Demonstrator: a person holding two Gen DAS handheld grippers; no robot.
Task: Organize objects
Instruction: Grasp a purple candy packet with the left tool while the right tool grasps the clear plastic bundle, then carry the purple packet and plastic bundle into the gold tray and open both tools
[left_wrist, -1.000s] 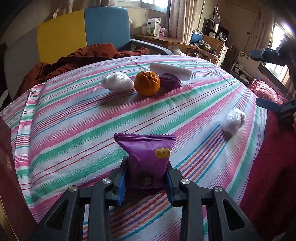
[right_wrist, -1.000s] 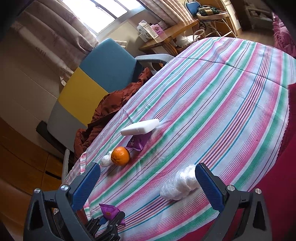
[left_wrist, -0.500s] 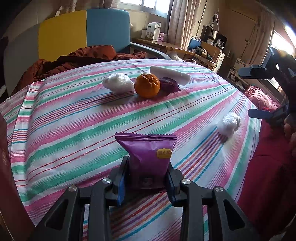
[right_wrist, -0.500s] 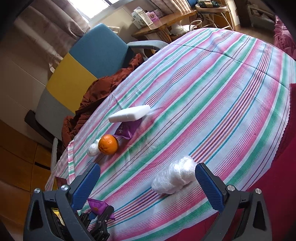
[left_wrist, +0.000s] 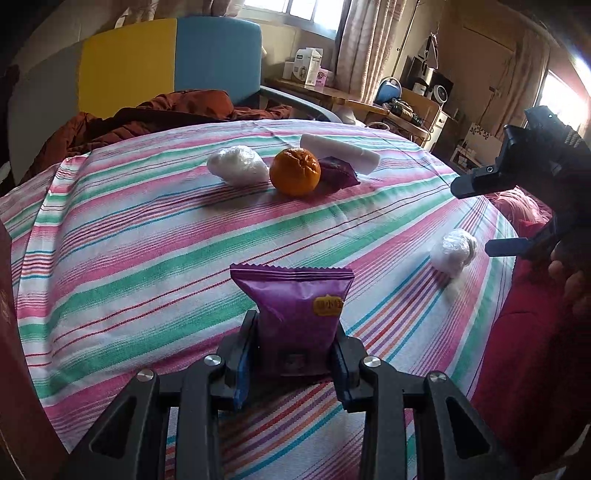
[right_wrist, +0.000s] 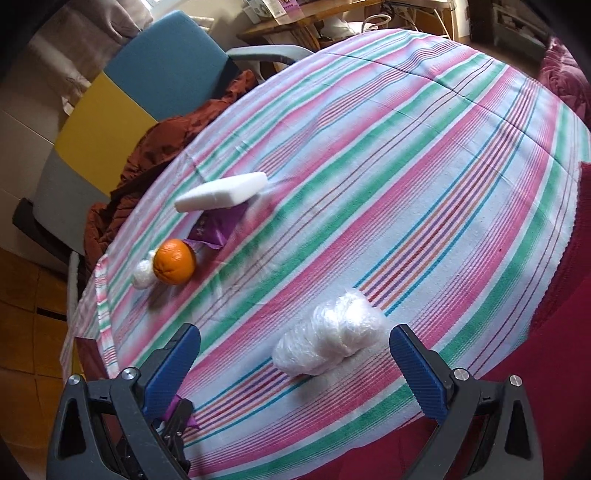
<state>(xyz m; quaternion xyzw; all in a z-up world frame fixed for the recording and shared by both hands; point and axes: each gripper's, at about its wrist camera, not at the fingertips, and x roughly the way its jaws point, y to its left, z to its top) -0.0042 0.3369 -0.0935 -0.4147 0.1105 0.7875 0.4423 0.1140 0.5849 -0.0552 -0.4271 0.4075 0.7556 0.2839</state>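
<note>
Figure: two-gripper view of a striped tablecloth (right_wrist: 406, 166) during sorting. My left gripper (left_wrist: 291, 363) is clamping a purple snack packet (left_wrist: 295, 306) by its lower end, jaws closed against its sides, the packet standing upright with its crimped top edge uppermost. My right gripper (right_wrist: 295, 365) is hanging wide open and empty above a plastic-wrapped white bundle (right_wrist: 328, 341); the bundle is lying between the two blue pads (right_wrist: 417, 369), touching neither. Its long axis is running roughly across the gap from pad to pad, tilted a little, so I judge a closing stroke would catch it end-on unless the wrist is turned first. The right gripper is plainly the nearer one to this bundle.

Taking the orange (left_wrist: 294, 170) as landmark: a second wrapped white bundle (left_wrist: 236, 166) is sitting just beside it on the left in the left wrist view; a second purple packet (left_wrist: 338, 171) is touching or nearly touching it on the right; a white foam block (left_wrist: 340, 150) is lying behind that packet and appears to be resting partly on it. The bundle under my right gripper is lying well apart from the orange, near the cloth's edge, with a red blanket (right_wrist: 554, 350) beyond. Nothing is standing between either gripper and the orange group; the held packet, I judge, belongs beside its purple twin.
</note>
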